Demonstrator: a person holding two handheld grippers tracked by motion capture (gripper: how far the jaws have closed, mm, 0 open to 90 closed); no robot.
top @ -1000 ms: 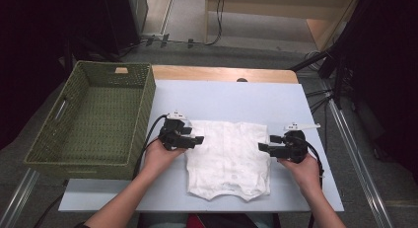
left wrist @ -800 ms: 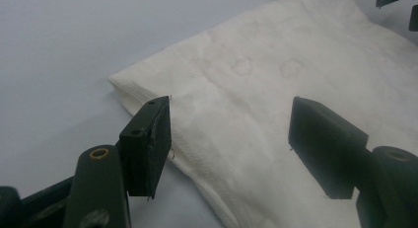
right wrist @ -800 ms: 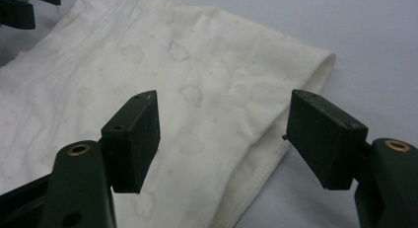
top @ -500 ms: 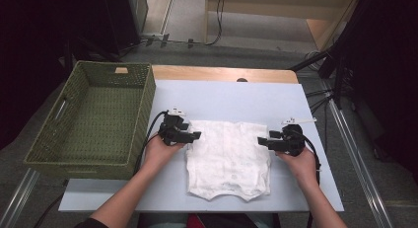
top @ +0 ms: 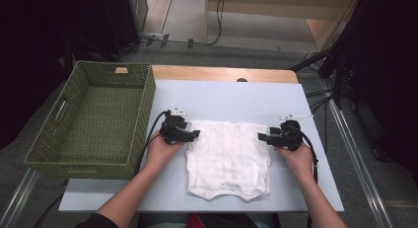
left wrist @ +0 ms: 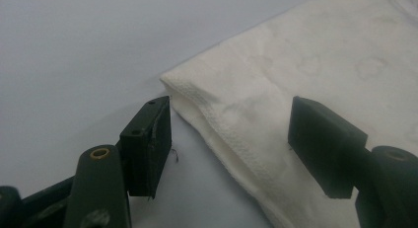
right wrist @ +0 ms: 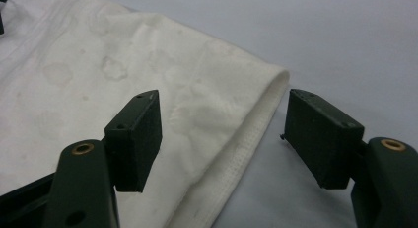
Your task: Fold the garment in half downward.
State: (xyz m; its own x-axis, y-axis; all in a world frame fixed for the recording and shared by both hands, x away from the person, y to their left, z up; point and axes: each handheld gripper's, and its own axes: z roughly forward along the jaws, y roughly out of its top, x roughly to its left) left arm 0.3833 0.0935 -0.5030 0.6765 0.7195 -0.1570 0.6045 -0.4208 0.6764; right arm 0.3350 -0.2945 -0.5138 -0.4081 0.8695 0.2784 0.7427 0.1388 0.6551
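A white T-shirt (top: 229, 159) lies flat on the pale table (top: 226, 97), collar end away from the person. My left gripper (top: 195, 135) is at the shirt's left sleeve, pointing right. My right gripper (top: 261, 137) is at the right sleeve, pointing left. In the left gripper view the left gripper (left wrist: 231, 139) stands open, with the hem of the sleeve (left wrist: 305, 65) between the jaws and untouched by the pads. In the right gripper view the right gripper (right wrist: 226, 134) is open too, straddling the other sleeve's hem (right wrist: 98, 75) without pressing on it.
A green woven basket (top: 148, 104) stands on the left part of the table, close to my left hand. A wooden strip (top: 222, 73) runs along the table's far edge. Stands and cables are on the floor at the right (top: 335, 75).
Both grippers have edged a little away from the person and lower, up to the shirt's sleeves. The shirt has not moved.
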